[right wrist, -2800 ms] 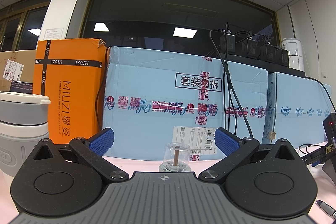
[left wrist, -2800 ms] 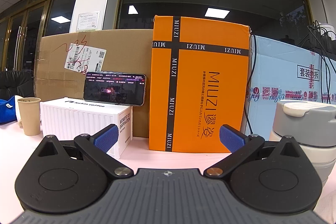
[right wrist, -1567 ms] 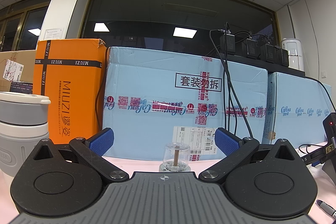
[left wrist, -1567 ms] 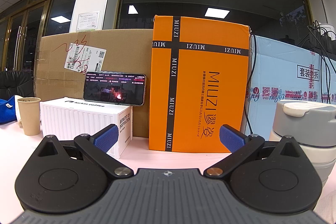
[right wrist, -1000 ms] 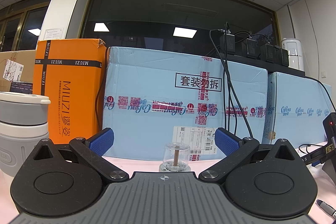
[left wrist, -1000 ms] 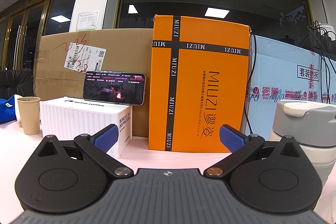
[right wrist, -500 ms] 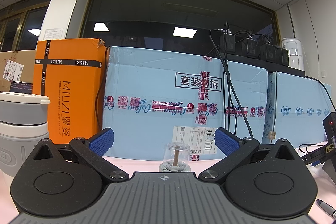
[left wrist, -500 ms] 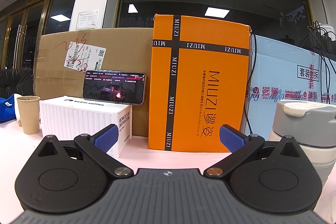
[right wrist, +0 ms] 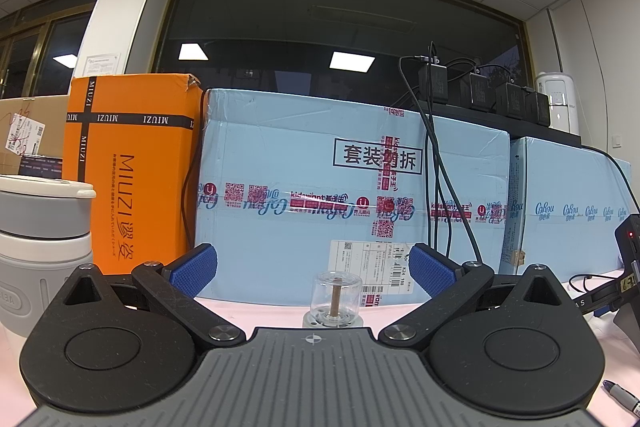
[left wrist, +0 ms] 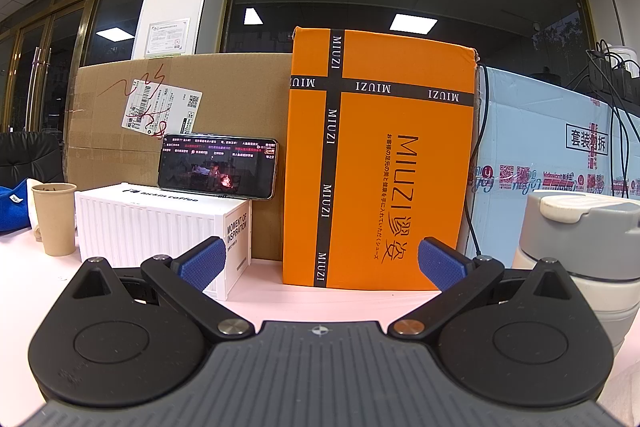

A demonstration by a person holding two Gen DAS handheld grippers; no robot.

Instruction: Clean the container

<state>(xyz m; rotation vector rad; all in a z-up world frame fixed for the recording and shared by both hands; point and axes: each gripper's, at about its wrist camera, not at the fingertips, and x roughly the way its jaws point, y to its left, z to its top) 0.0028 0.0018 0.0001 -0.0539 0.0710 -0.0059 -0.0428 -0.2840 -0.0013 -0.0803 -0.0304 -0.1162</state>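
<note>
Nothing of note has moved since the earlier frames; only the video on the phone (left wrist: 217, 167) has changed. Both the left tongs (left wrist: 319, 263) and the right tongs (right wrist: 313, 271) gape wide and hold nothing, low over the pink surface (left wrist: 320, 301). The grey lidded container (left wrist: 580, 239) stands upright between them, lid on, untouched. A small glass-domed brush piece (right wrist: 335, 301) sits just ahead of the right tongs. Cleaning looks not yet begun; all steps remain.
</note>
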